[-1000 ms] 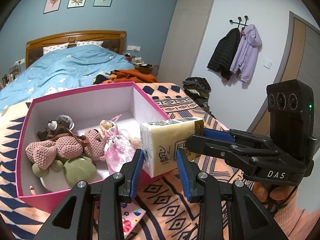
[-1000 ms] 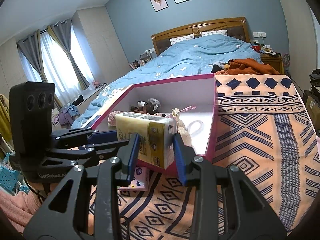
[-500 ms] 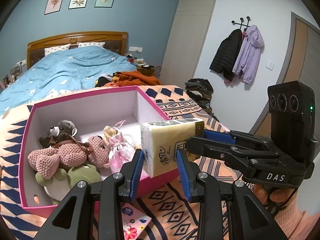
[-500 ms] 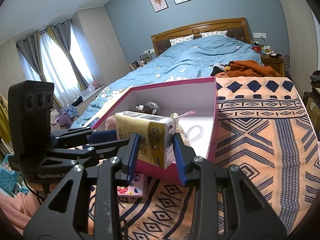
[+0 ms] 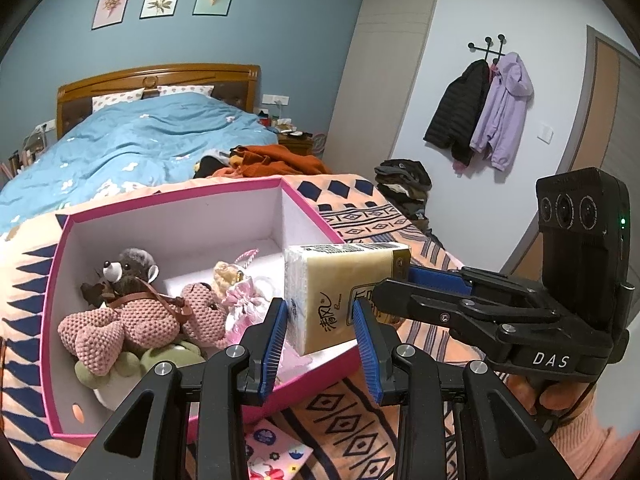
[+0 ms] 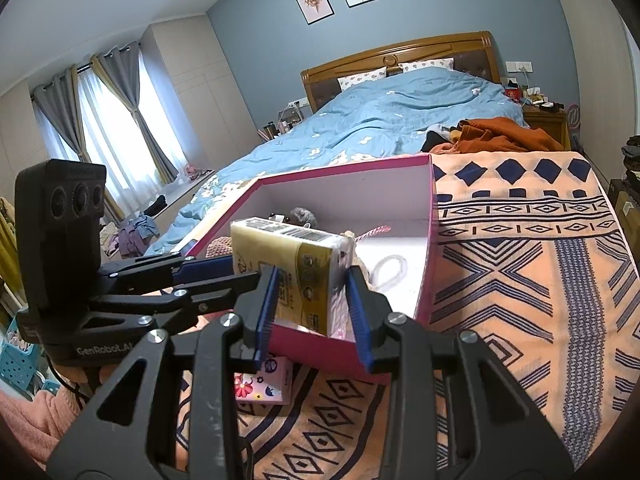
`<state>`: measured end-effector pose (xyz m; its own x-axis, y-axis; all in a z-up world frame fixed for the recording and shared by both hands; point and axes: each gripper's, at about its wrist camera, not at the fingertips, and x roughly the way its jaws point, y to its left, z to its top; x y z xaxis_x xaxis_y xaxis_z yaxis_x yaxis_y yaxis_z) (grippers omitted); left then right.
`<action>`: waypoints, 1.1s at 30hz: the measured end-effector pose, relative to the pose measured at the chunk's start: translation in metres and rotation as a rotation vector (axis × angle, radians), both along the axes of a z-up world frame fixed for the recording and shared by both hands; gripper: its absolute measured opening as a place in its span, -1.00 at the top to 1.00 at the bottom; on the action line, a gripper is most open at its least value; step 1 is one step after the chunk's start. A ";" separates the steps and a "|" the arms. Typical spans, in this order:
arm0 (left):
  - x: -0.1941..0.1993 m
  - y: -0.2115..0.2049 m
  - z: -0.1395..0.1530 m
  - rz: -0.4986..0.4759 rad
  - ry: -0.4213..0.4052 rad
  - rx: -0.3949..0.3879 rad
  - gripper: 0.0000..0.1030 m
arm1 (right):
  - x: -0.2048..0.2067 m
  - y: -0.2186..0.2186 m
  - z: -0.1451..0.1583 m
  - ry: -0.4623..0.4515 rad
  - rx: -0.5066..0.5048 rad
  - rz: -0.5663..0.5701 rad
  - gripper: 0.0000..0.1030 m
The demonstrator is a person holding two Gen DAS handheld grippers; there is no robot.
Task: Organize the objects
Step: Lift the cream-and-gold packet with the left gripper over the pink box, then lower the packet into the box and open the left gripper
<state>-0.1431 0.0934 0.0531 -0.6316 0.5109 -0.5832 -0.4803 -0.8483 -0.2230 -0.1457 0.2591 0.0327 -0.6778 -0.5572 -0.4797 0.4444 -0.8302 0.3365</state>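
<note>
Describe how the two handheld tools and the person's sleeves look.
Both tools are black, angular linkage frames with silver pivot screws and ribbed blue finger pads. The left tool reads "GenRobot.AI" in pale letters; the right tool reads "DAS". Each carries a black box with three round lenses; the right one shows a green light. A black cable hangs under each. The sleeves are fuzzy pink.

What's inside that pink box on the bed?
The pink box holds a pink knitted plush, a grey bear, a green plush and a pink drawstring pouch. The tissue pack hides the near corner.
</note>
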 end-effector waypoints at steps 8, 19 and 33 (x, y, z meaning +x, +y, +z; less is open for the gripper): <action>-0.011 0.002 0.002 0.008 0.004 -0.005 0.34 | -0.010 0.000 -0.002 -0.007 0.002 -0.008 0.27; -0.023 -0.001 -0.002 0.019 -0.003 0.005 0.34 | -0.022 -0.001 -0.005 -0.021 -0.007 -0.019 0.27; -0.042 -0.005 -0.016 0.047 -0.052 0.007 0.34 | -0.048 -0.005 -0.010 -0.046 -0.008 -0.026 0.27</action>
